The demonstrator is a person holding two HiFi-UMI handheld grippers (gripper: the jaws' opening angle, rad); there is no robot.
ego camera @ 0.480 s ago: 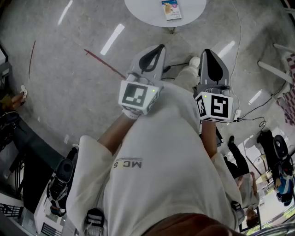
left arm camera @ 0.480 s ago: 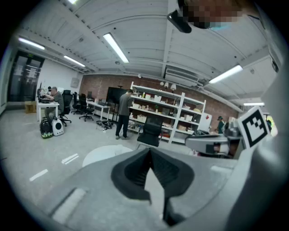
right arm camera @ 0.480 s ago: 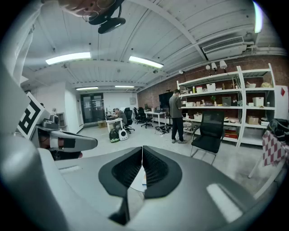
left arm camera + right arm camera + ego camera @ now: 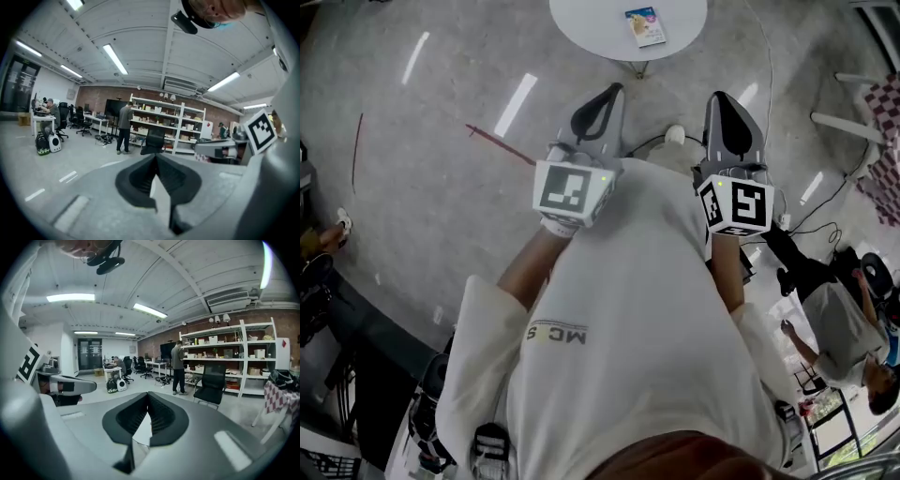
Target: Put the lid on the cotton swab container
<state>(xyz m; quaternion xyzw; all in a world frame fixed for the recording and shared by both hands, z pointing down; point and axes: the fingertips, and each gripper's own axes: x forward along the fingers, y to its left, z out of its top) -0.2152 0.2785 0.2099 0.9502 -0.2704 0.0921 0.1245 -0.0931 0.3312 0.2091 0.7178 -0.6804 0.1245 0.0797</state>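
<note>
1. Head view: left gripper (image 4: 614,91) and right gripper (image 4: 719,97) are held side by side in front of the person's white shirt (image 4: 628,319), pointing out over the grey floor (image 4: 431,150).
2. Left gripper view: jaws closed tip to tip, nothing between them.
3. Right gripper view: jaws likewise together, empty.
4. Round white table (image 4: 581,21) lies ahead, well apart from both grippers. It bears one small printed box (image 4: 641,25), possibly the cotton swab container; too small to confirm.
5. Background: shelving (image 4: 164,123), standing person (image 4: 124,127), black office chair (image 4: 211,380).
</note>
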